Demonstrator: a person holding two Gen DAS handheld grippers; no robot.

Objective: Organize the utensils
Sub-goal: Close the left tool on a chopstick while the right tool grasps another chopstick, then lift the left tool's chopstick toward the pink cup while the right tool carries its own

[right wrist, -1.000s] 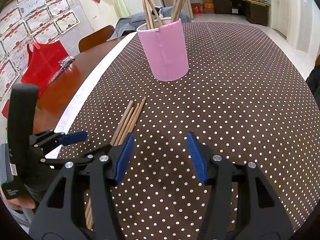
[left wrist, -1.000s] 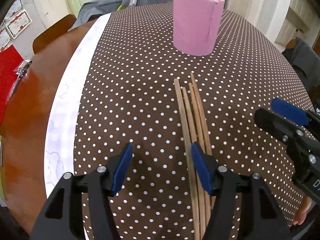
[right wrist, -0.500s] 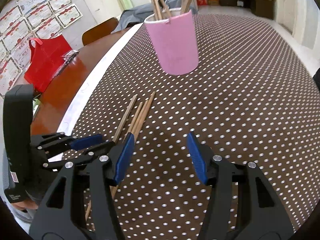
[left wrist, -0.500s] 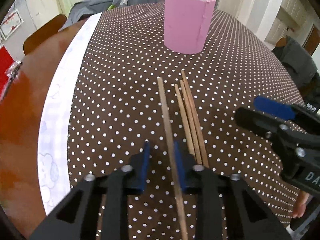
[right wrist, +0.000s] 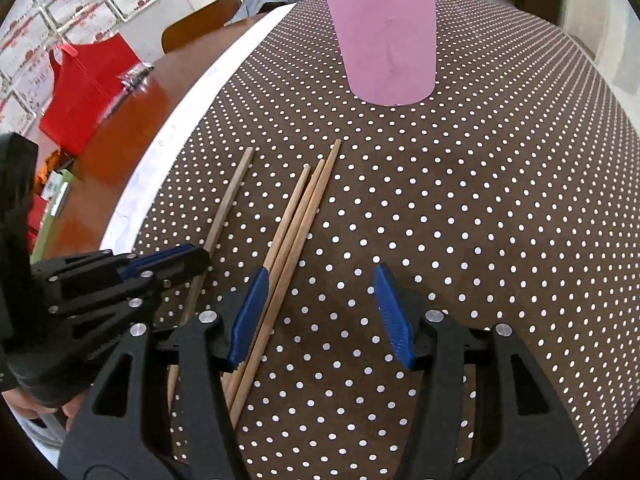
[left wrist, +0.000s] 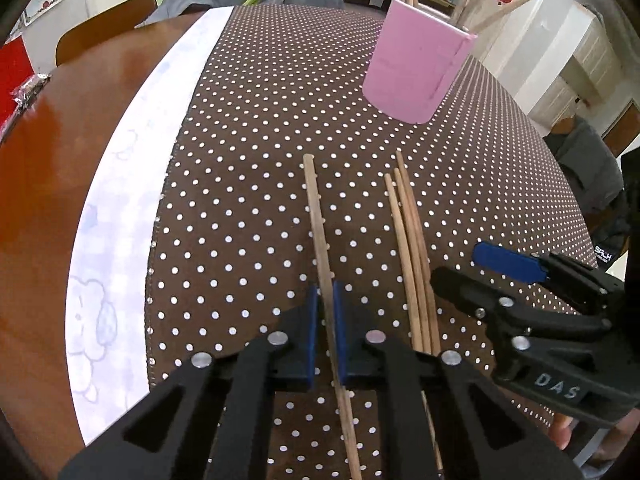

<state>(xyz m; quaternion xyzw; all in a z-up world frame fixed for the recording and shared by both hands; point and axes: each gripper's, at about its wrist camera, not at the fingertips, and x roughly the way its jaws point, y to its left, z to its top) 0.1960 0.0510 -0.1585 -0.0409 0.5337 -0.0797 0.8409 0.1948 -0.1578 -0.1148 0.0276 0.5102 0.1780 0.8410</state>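
Observation:
My left gripper point(left wrist: 325, 320) is shut on one wooden chopstick point(left wrist: 318, 224), which points away toward the pink holder point(left wrist: 416, 64). Three more chopsticks point(left wrist: 412, 240) lie together on the dotted cloth just to its right. In the right wrist view the same three chopsticks point(right wrist: 298, 216) lie under my open right gripper's point(right wrist: 324, 308) left finger, and the held chopstick point(right wrist: 228, 200) runs out of the left gripper point(right wrist: 172, 262). The pink holder point(right wrist: 388, 36) stands farther back with several chopsticks upright in it.
The brown polka-dot cloth point(right wrist: 480, 200) covers the table, with a white strip point(left wrist: 132, 184) and bare wood point(left wrist: 48, 152) to the left. A red bag point(right wrist: 80, 92) sits on the wood. A chair back point(right wrist: 200, 20) stands behind the table.
My left gripper closed on one chopstick and drew it to the left, apart from the other three. The right gripper moved forward over the three chopsticks and stayed open.

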